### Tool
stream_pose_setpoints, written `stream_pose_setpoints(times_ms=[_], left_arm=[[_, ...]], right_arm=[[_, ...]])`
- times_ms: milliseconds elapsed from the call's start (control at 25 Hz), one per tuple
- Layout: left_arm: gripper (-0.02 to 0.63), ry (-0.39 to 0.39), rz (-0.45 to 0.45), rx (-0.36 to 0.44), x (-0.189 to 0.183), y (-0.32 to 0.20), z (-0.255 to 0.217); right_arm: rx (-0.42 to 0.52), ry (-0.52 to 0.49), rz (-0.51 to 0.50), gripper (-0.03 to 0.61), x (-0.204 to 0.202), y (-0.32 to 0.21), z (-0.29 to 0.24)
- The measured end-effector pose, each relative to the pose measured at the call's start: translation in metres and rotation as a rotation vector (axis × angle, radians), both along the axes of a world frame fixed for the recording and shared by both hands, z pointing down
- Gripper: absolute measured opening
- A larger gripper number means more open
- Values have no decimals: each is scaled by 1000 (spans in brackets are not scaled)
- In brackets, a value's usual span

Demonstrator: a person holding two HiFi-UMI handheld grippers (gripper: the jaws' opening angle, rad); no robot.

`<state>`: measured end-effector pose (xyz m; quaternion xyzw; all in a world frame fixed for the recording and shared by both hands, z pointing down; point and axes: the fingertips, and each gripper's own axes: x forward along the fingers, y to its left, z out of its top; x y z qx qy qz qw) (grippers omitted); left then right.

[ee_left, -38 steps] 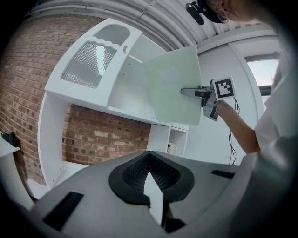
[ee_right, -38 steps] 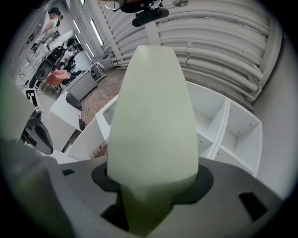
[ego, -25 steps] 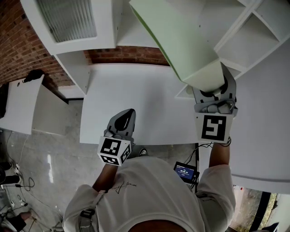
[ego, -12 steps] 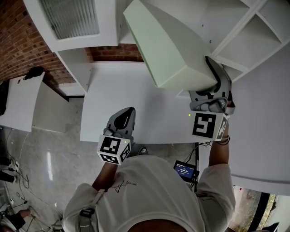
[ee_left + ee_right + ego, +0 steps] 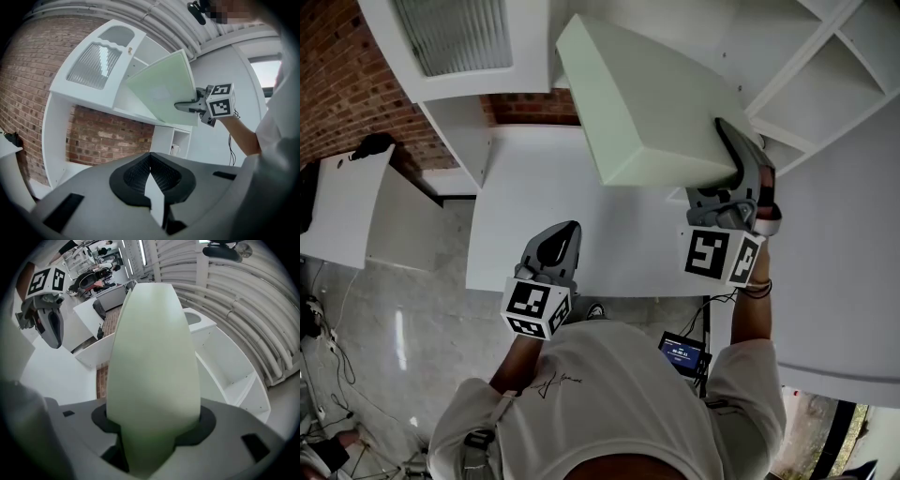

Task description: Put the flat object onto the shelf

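Observation:
The flat object is a pale green board (image 5: pixel 647 103). It is held in the air in front of the white shelf unit (image 5: pixel 825 84), tilted, with its far end towards the upper cabinet. My right gripper (image 5: pixel 736 173) is shut on the board's near edge; in the right gripper view the board (image 5: pixel 152 357) fills the space between the jaws (image 5: pixel 152 427). My left gripper (image 5: pixel 565 232) hangs over the white table's front edge, shut and holding nothing. From the left gripper view the board (image 5: pixel 161 91) shows below the shelf (image 5: pixel 136 112).
The white table (image 5: pixel 581 206) stands against a brick wall (image 5: pixel 337 75). A glass-fronted cabinet (image 5: pixel 455 37) is at the upper left. A second white surface (image 5: pixel 342 216) lies at the left, and a small lit screen (image 5: pixel 682 352) sits under the table's edge.
The right gripper has rolled and shifted a little left, and the green board has swung left and lies flatter. The left gripper has not moved.

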<state>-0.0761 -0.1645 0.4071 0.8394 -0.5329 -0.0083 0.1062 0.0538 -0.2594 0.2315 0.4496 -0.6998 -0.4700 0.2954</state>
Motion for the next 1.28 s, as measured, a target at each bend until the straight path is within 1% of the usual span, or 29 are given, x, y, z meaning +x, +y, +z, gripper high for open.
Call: stream_pose_setpoints(times_ms=[440,920,1120,1280], left_arm=[[14,4,-6,-1,-5,2,0],[14,-1,-12,1,-8,3,-1],[14,2,-19,21,-9,1,-7],[14,3,-6,47,-4,0,-18]], right_arm=[[10,125,47,287,-4,-13,19],[-6,251,98,291,-8,-24,39],[-6,297,119,291,-10,-30,47],[-6,313,130,291,-12,-33,50]])
